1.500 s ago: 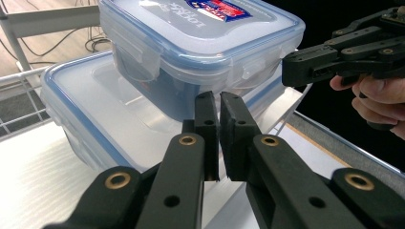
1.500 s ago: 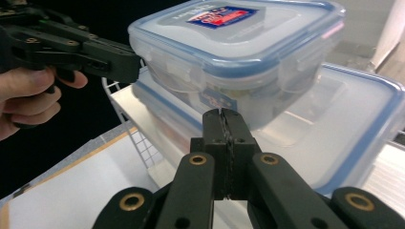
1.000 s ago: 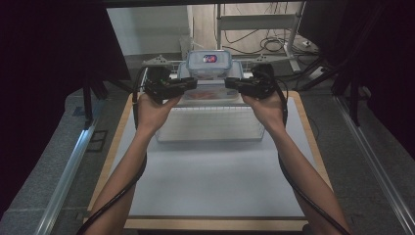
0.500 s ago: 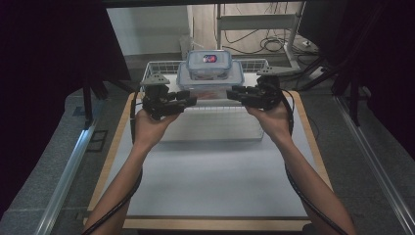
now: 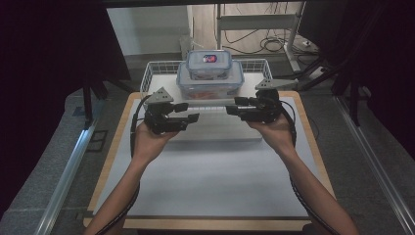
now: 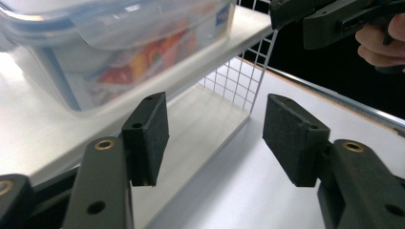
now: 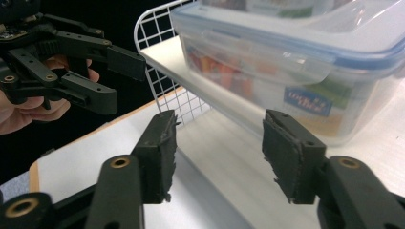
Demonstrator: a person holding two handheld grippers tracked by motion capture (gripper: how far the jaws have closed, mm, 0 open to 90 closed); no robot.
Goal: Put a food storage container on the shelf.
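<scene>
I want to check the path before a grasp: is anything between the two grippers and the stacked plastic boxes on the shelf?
Nothing visible is in the way. The left gripper and the right gripper have just been opening their jaws, with nothing between them. Both sit just in front of the large box, which carries the small box on the shelf.

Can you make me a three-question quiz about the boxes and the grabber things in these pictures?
1. Where is the small box?
A. on top of the big box
B. on the floor
C. in a hand

2. How many clear boxes are on the white shelf?
A. one
B. two
C. four

3. What is between the fingers of the left gripper?
A. a box
B. a spoon
C. nothing

Answers:
1 A, it sits stacked on the big box.
2 B, one small and one big.
3 C, its fingers stand apart with only air between them, as do those of the right gripper.
</scene>
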